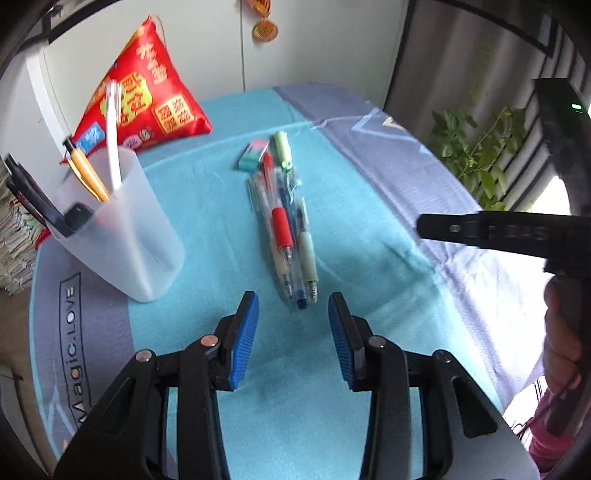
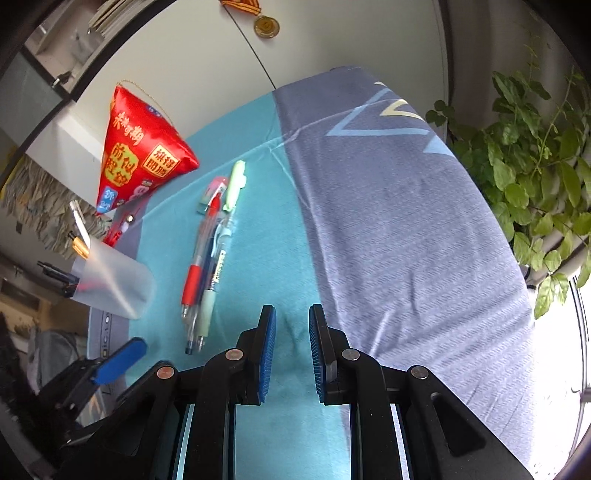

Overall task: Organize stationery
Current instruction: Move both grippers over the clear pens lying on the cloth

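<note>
Teal and grey-blue cloth (image 1: 229,229) spread over the table, printed lettering along the near left edge. White cupboard doors behind, a medal (image 1: 264,30) hanging at twelve o'clock; leafy plant (image 2: 532,177) at two o'clock by the bright window. Red triangular pouch (image 1: 144,96) at eleven o'clock. Frosted cup (image 1: 125,229) at nine o'clock, holding several pens. Loose pens (image 1: 291,236) bundled at centre, an eraser (image 1: 253,154) touching their far end. Left gripper (image 1: 293,314) spread, nothing between its pads, just short of the pen tips. Right gripper (image 2: 292,325) narrowly parted, empty, beside the pens.
</note>
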Available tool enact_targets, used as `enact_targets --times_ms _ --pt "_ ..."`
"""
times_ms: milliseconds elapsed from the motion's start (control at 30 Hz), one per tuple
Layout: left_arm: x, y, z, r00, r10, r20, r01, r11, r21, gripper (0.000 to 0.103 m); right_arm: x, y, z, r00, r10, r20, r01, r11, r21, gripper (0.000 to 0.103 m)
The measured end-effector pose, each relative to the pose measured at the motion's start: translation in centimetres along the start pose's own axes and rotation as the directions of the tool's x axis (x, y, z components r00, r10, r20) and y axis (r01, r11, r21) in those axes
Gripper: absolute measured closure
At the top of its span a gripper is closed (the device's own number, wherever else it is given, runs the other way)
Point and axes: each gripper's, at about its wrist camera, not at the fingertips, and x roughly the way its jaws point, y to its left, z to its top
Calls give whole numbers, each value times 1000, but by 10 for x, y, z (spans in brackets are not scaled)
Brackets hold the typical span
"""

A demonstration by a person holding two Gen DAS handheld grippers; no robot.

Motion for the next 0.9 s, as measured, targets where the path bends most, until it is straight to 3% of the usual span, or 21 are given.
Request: enact_targets --times_ms 300,467,800,900 --pt "18 15 1 998 44 -50 -47 997 -62 63 6 2 -3 999 30 -21 -30 999 -32 86" --pt "14 21 -1 992 128 -23 -129 990 -49 63 13 17 -7 999 30 -37 -33 997 -65 86" --pt "5 30 -9 997 79 -17 -80 995 -66 65 38 65 0 998 15 -57 -22 993 -119 85" --pt "0 33 -9 998 68 -2 -68 996 -65 65 50 80 3 996 -47 -72 36 988 -150 85"
